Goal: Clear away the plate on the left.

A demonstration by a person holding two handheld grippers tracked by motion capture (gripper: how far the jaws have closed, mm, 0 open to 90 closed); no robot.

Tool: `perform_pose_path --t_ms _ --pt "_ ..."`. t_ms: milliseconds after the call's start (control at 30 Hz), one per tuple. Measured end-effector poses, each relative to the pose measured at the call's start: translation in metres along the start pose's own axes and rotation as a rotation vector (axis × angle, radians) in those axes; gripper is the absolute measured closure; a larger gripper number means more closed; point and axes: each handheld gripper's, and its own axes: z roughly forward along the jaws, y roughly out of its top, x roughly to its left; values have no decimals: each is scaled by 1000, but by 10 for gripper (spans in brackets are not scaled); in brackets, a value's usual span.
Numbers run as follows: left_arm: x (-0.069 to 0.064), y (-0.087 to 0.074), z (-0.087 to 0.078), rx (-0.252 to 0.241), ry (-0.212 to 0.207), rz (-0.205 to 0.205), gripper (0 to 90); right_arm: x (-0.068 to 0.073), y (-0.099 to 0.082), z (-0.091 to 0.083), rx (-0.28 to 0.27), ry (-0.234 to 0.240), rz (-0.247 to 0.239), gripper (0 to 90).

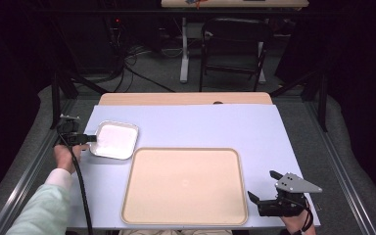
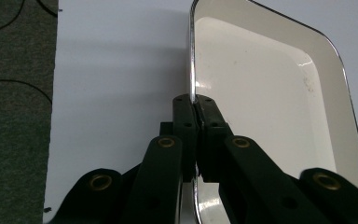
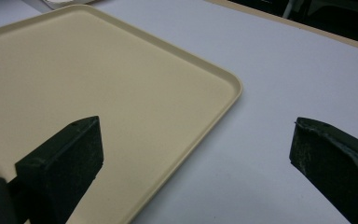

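Pale blue surface [image 1: 200, 127] w/ my left gripper [image 1: 81, 138] fingers pinched on the white enamel metal-rimmed dish [image 1: 115, 140] edge beside the beige plastic tray [image 1: 184, 215], right gripper [image 1: 269, 188] fingers wide apart, empty, so lift level, grip firm.

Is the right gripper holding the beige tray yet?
No. The right gripper has its jaws spread wide open beside the beige tray's corner, with nothing between them.

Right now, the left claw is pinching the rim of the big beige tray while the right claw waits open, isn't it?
Not quite. The left claw pinches the rim of the small white metal-rimmed dish, not the beige tray, as the left gripper view shows. The right claw does wait open.
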Motion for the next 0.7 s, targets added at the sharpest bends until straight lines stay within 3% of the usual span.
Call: perform_pose_path --t_ms 300,700 --pt "-5 3 -19 -59 -11 30 880 0 0 0 4 -6 3 20" --pt "-31 4 -48 -130 -52 88 881 -1 1 1 11 2 19 19"
